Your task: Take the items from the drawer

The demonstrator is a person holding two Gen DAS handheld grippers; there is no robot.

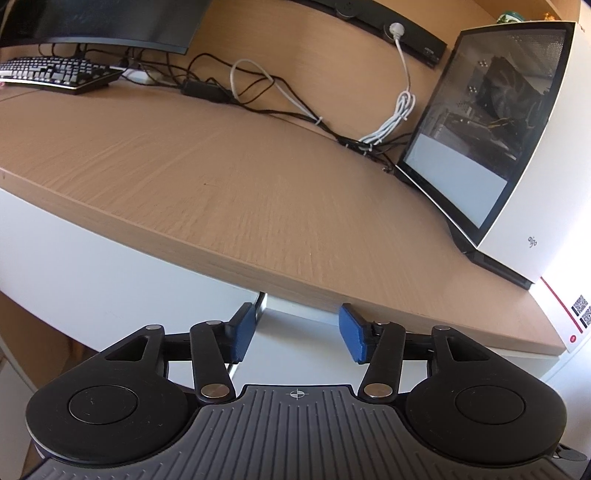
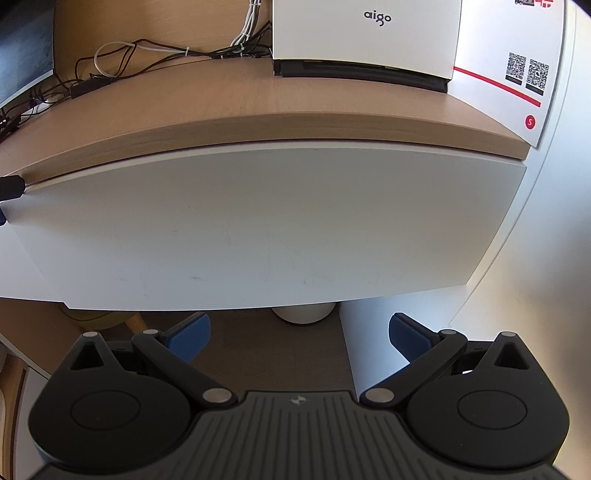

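Note:
A white drawer front (image 2: 258, 229) sits under the wooden desktop (image 2: 295, 122) and looks shut; its contents are hidden. My left gripper (image 1: 297, 321) is open at the drawer front's (image 1: 295, 332) top left corner, just under the desk edge, with its left blue pad (image 1: 243, 332) by the gap (image 1: 262, 302) beside the neighbouring white panel (image 1: 110, 277). That gripper's tip shows at the far left of the right wrist view (image 2: 9, 190). My right gripper (image 2: 299, 325) is open and empty, below the drawer's lower edge.
A white computer case (image 1: 517, 147) and a white box with QR codes (image 2: 517, 85) stand at the desk's right end. Cables (image 1: 277, 96), a keyboard (image 1: 55, 74) and a monitor (image 1: 92, 22) lie further back. A white round object (image 2: 303, 314) sits on the floor under the drawer.

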